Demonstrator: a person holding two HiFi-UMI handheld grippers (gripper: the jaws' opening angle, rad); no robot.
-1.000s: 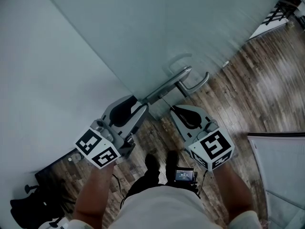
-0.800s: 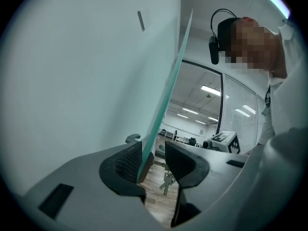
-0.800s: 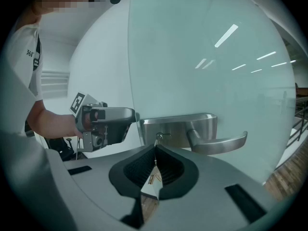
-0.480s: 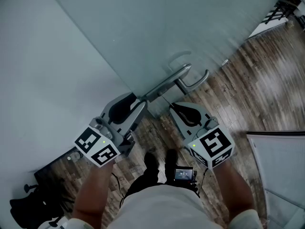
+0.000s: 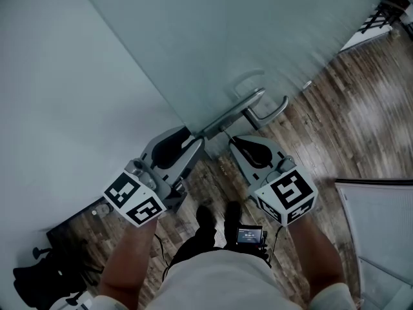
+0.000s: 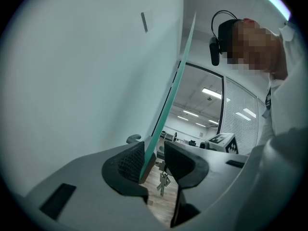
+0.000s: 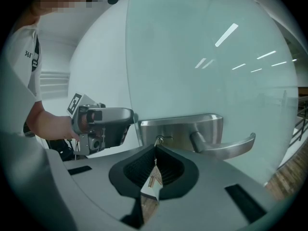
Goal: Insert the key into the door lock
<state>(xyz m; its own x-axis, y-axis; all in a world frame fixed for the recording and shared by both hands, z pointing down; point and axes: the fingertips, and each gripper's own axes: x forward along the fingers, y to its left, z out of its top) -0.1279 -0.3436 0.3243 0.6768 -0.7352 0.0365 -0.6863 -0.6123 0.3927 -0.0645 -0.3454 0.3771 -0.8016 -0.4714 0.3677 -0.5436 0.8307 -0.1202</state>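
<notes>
Head view: glass door (image 5: 258,31), handle (image 5: 271,113) beside key (image 7: 157,140).

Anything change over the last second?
The right gripper, shut on the key, edged slightly forward. In the head view its gap to the lock plate has narrowed, and the key now sits at the plate. Unchanged: the left gripper has its fingers open astride the door edge, the handle is level, and nothing was let go.
</notes>
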